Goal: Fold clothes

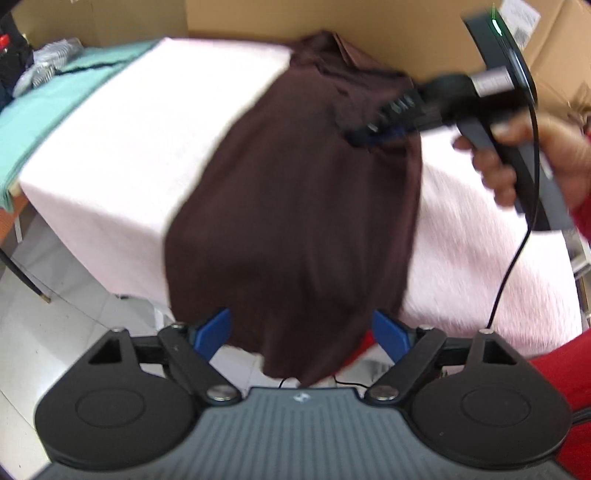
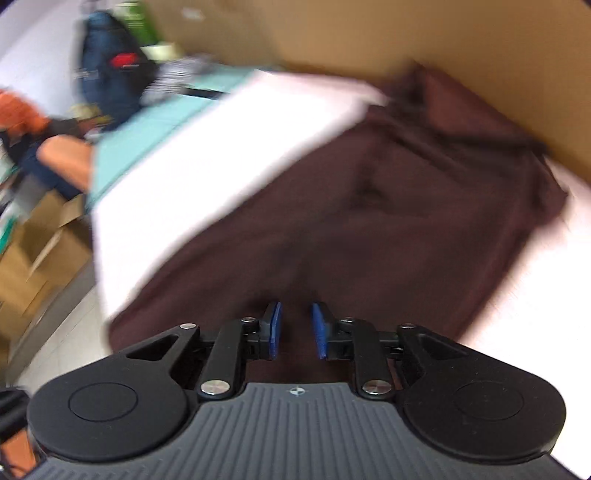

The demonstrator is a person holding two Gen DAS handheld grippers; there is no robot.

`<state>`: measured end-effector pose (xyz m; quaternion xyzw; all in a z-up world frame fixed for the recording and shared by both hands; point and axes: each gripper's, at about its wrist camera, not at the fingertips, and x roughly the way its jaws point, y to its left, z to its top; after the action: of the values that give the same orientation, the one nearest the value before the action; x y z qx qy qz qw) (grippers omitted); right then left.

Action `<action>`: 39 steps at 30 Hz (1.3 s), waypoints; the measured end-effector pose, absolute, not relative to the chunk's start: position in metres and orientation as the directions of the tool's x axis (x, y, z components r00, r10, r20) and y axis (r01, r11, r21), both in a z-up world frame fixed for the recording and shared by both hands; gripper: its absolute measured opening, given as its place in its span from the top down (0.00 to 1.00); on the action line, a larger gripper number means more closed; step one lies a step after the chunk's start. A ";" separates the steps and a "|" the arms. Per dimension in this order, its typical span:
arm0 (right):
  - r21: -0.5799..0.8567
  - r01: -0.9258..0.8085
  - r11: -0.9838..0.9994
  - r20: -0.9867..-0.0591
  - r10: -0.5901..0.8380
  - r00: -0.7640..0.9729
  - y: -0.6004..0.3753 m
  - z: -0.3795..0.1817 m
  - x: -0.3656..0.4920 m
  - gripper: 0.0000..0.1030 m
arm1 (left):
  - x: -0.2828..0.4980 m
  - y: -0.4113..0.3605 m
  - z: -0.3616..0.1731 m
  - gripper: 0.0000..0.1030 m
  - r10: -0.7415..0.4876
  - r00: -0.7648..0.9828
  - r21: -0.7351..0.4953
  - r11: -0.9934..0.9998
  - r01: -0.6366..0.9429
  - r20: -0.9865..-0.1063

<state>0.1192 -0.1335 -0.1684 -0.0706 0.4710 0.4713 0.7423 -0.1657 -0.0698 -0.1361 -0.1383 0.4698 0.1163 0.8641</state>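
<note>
Right now my left gripper (image 1: 301, 332) sits nearest me, its blue-padded fingers (image 1: 212, 332) wide apart on either side of the hanging hem of the dark brown cloth garment (image 1: 295, 206), gripping nothing. That garment lies lengthwise on the pale pink towel-covered surface (image 1: 129, 155), hem drooping over the near edge, crumpled top reaching the far edge by the cardboard wall (image 1: 369, 26).

My right gripper (image 2: 295, 330) is above the garment's right side, its fingers a little apart with brown fabric showing between them; I cannot tell if they pinch it. The hand (image 1: 517, 158) holds that tool tilted, nose down toward the cloth.

To do a fold well, I judge both grips should take matching edges, lift together and lay the cloth flat without dragging it. Both views are blurred, so the rig is moving quickly.
</note>
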 end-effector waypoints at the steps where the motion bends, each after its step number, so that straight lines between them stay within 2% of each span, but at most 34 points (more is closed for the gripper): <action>1: 0.378 -0.738 0.559 -0.759 0.643 0.098 -0.138 -0.167 0.125 0.90 | -0.164 -0.065 -0.133 0.16 0.071 0.542 -0.132 0.936 -0.325 -0.837; 5: 0.476 -0.623 0.621 -0.708 0.691 0.148 -0.151 -0.157 0.142 0.83 | -0.162 -0.042 -0.116 0.16 0.052 0.574 -0.117 0.960 -0.253 -0.817; 8: 0.582 -0.472 0.663 -0.681 0.714 0.164 -0.151 -0.166 0.158 0.83 | -0.157 -0.021 -0.115 0.16 0.032 0.610 -0.093 0.981 -0.172 -0.791; 9: 0.609 -0.402 0.683 -0.684 0.710 0.170 -0.151 -0.173 0.163 0.83 | -0.157 -0.013 -0.112 0.17 0.029 0.621 -0.077 0.987 -0.142 -0.783; 11: 0.661 -0.253 0.706 -0.684 0.706 0.183 -0.152 -0.187 0.171 0.93 | -0.158 0.001 -0.103 0.17 0.038 0.632 -0.025 0.996 -0.090 -0.774; 16: 0.753 0.037 0.657 -0.643 0.721 0.260 -0.171 -0.196 0.157 0.92 | -0.173 0.051 -0.102 0.16 0.040 0.635 -0.019 0.996 -0.086 -0.772; 17: 0.752 0.047 0.657 -0.641 0.714 0.280 -0.173 -0.190 0.149 0.86 | -0.176 0.060 -0.102 0.16 0.040 0.635 -0.018 0.996 -0.085 -0.771; 20: 0.741 0.027 0.671 -0.640 0.694 0.329 -0.177 -0.168 0.120 0.83 | -0.184 0.087 -0.103 0.15 0.039 0.636 -0.019 0.996 -0.085 -0.771; 27: 0.630 -0.078 0.773 -0.712 0.614 0.339 -0.166 -0.151 0.060 0.83 | -0.187 0.106 -0.116 0.13 -0.010 0.620 -0.050 0.998 -0.047 -0.785; 33: 0.620 -0.051 0.783 -0.734 0.601 0.315 -0.179 -0.167 0.020 0.82 | -0.179 0.095 -0.123 0.13 -0.072 0.604 -0.060 0.997 0.041 -0.794; 34: 0.615 -0.047 0.787 -0.742 0.598 0.305 -0.183 -0.170 0.014 0.83 | -0.177 0.088 -0.123 0.12 -0.079 0.606 -0.052 0.997 0.061 -0.792; 35: 0.607 -0.047 0.793 -0.748 0.591 0.301 -0.186 -0.172 0.009 0.93 | -0.174 0.083 -0.123 0.12 -0.082 0.607 -0.046 0.996 0.074 -0.790; 37: 0.582 -0.069 0.810 -0.758 0.571 0.315 -0.192 -0.169 0.003 0.94 | -0.170 0.071 -0.122 0.12 -0.088 0.609 -0.037 0.995 0.096 -0.788; 39: 0.588 -0.111 0.801 -0.746 0.590 0.308 -0.192 -0.161 -0.004 0.84 | -0.166 0.062 -0.120 0.12 -0.085 0.611 -0.025 0.994 0.106 -0.787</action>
<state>-0.0044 -0.1921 -0.1610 0.2206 0.5434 0.2251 0.7781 -0.1656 0.0619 -0.1203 0.0118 0.4380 -0.0531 0.8973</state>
